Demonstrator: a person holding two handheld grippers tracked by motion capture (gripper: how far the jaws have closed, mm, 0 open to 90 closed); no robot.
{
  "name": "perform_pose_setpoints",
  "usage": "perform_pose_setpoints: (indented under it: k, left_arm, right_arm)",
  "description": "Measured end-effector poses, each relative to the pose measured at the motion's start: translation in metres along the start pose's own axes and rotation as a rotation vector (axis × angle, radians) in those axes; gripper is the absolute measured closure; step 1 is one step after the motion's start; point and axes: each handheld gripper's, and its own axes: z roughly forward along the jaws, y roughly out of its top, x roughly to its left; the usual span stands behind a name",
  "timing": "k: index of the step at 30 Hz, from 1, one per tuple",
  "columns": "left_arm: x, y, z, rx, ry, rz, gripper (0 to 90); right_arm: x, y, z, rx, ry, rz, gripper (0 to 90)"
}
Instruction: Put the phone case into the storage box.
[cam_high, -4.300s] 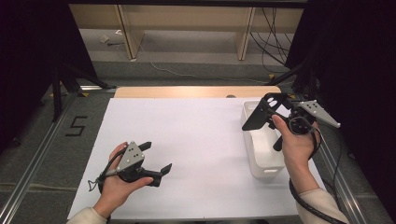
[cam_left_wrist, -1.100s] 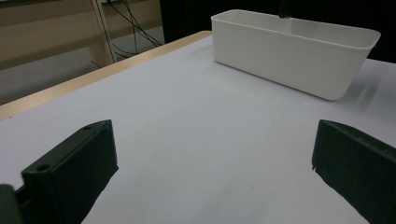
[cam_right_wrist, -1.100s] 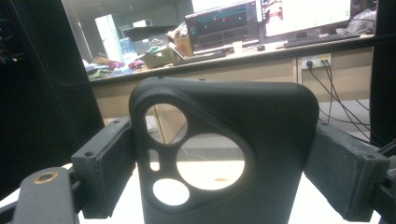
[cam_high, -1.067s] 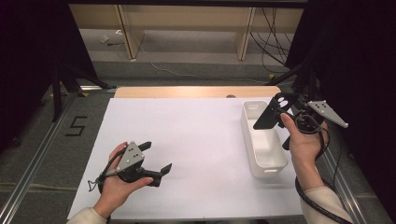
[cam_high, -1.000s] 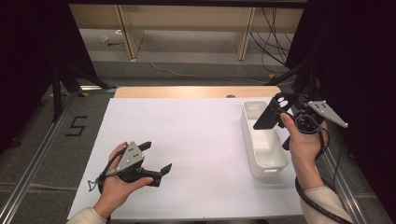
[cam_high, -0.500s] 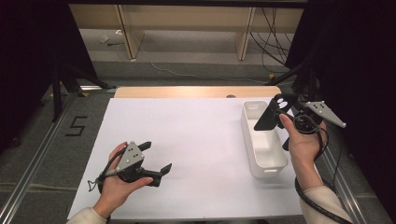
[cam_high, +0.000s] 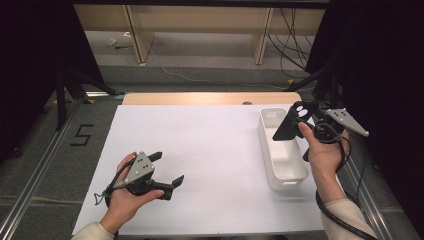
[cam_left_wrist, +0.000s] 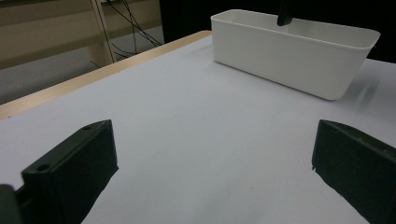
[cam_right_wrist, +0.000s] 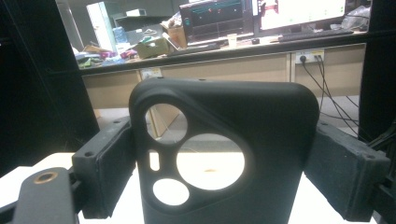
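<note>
Lifted slightly above the white bin (cam_high: 282, 150), the phone case (cam_high: 291, 122) is clamped in the right claw (cam_high: 303, 131) and should be kept level, while the left claw (cam_high: 165, 170) is held open on the counter (cam_high: 215, 145)

The one thing I can read is a black "5" (cam_high: 81, 135) marked on the grey floor (cam_high: 45, 165), left of my worktop (cam_high: 210, 150).

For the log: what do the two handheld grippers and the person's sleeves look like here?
Both grippers are black, each with two blocky black fingers with small screw holes. The left gripper and the right gripper each carry a grey three-cornered plate dotted with holes. A black cable trails from each, the right one thick, looping down past the wrist. The person wears light beige sleeves.
</note>
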Motion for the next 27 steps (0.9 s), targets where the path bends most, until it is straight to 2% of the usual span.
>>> perform_pose_setpoints:
  k: [27]
  left_arm:
    - [0.0006,-0.0004,0.0,0.0,0.003,-0.001,0.0]
  right_arm:
    - [0.0012,-0.0065,0.01,0.043,0.004,-0.04,15.9]
